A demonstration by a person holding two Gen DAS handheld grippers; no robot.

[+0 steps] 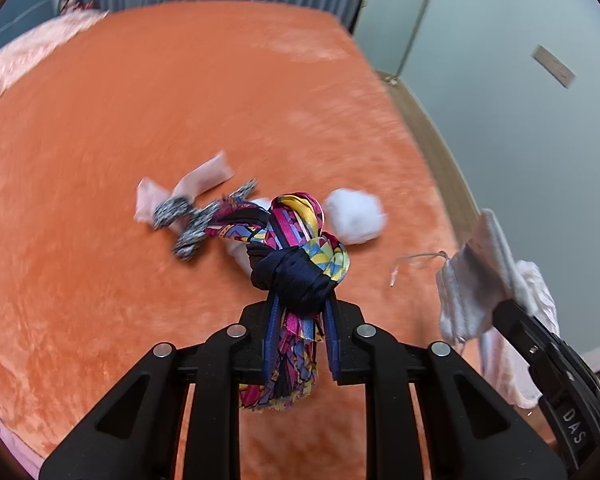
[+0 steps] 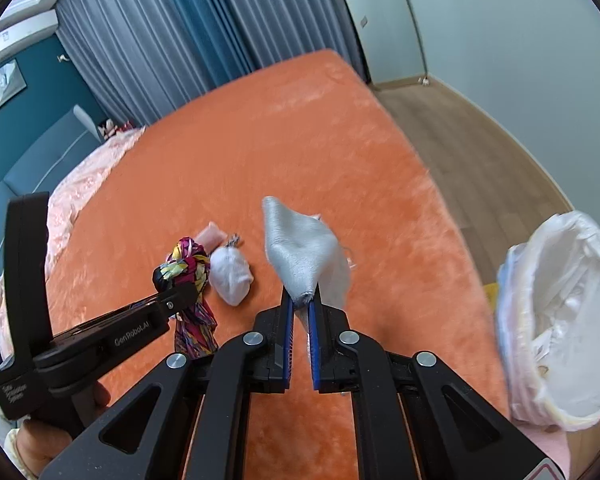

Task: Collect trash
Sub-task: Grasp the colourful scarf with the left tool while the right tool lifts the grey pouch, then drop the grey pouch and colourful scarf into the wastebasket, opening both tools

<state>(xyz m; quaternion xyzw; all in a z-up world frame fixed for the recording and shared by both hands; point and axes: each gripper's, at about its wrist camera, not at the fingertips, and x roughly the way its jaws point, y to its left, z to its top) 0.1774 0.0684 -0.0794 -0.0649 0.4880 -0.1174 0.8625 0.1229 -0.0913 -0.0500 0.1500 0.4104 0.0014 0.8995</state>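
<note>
**Over the orange bed, both tongs carry cloth**

Above the orange bedspread (image 1: 180, 100), in the left wrist view, the left tongs (image 1: 300, 312) clamp a knotted multicoloured scarf (image 1: 300, 248), lifted off the bed. Behind it lie a white cloth ball (image 1: 356, 216), a pale pink scrap (image 1: 204, 178) and a black-and-white speckled strip (image 1: 188, 224). From the right wrist view, the right tongs (image 2: 302, 304) pinch a grey sock (image 2: 304, 252). A white-lined trash bin (image 2: 560, 320) stands beside the bed, at right.

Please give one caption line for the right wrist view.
Right tongs grip a grey cloth above the orange bed.
</note>
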